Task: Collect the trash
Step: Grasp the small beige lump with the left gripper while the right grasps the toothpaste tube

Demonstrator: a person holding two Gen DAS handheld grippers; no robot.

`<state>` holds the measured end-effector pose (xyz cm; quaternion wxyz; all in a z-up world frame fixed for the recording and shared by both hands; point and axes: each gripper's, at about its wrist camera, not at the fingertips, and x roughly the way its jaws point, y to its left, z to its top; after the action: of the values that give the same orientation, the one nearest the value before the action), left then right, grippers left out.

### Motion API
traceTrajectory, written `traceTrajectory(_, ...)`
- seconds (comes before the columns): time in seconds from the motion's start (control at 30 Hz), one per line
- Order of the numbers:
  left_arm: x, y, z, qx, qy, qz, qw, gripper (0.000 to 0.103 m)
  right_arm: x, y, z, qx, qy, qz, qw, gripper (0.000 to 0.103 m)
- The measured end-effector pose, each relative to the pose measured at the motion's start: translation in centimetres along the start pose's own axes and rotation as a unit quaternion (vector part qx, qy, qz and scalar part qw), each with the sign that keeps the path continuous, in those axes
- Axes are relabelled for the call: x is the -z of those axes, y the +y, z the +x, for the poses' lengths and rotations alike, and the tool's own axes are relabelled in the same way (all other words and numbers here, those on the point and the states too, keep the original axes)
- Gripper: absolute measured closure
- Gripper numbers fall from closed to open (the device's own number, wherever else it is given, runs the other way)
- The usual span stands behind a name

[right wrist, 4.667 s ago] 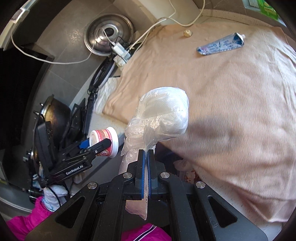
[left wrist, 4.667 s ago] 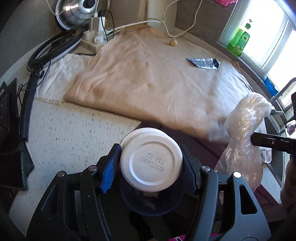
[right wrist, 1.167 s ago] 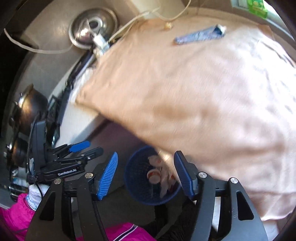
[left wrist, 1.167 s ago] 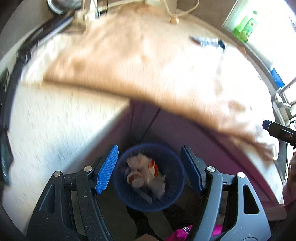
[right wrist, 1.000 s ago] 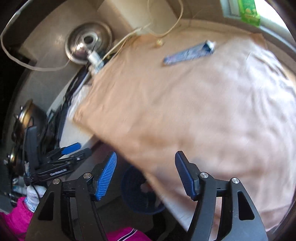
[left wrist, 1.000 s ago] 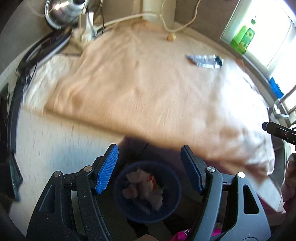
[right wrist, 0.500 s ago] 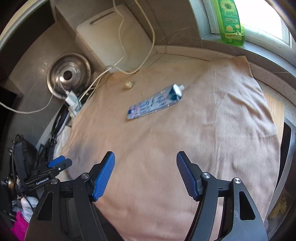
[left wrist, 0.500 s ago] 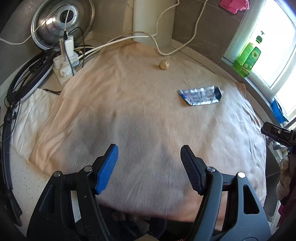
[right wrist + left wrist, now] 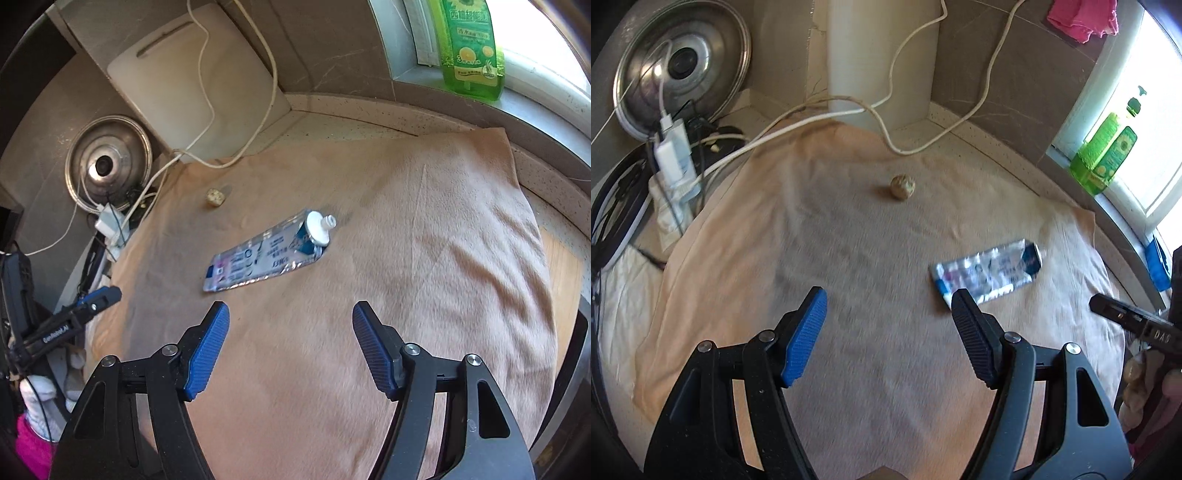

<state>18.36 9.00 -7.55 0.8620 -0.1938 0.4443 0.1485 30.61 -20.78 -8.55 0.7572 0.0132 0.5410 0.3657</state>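
A flattened silver and blue tube (image 9: 267, 254) with a white uncapped nozzle lies on the beige cloth (image 9: 424, 280); the left wrist view shows the tube (image 9: 988, 275) too. A small crumpled tan ball (image 9: 903, 186) sits farther back, also seen as the ball (image 9: 215, 196) in the right wrist view. My left gripper (image 9: 888, 314) hovers open over the cloth, the tube just beyond its right finger. My right gripper (image 9: 290, 325) is open too, with the tube a little ahead of its left finger. Neither holds anything.
A steel pot lid (image 9: 681, 70) leans at the back left beside a power strip with plugs (image 9: 674, 162) and white cables (image 9: 905, 110). A white board (image 9: 195, 85) stands against the wall. Green bottles (image 9: 469, 48) stand on the windowsill.
Both grippers have moved forward from above the blue bin on the floor to over the cloth. The bin has dropped out of view, and the tube and ball are now much nearer.
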Motion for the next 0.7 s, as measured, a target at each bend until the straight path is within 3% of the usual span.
traceTrajectory(0.3,-4.7,-1.4,5.5,-0.023,0.013,0.005,0.9996,0.031,-2.9,-1.5,3.8,-0.009,0.013,0.003,1.000,0.034)
traceTrajectory(0.7,-7.6,-2.3,11.9,-0.043,0.041,0.031,0.9978,0.031,-4.5,-1.8,7.9,-0.027,0.029,-0.021,0.999,0.034)
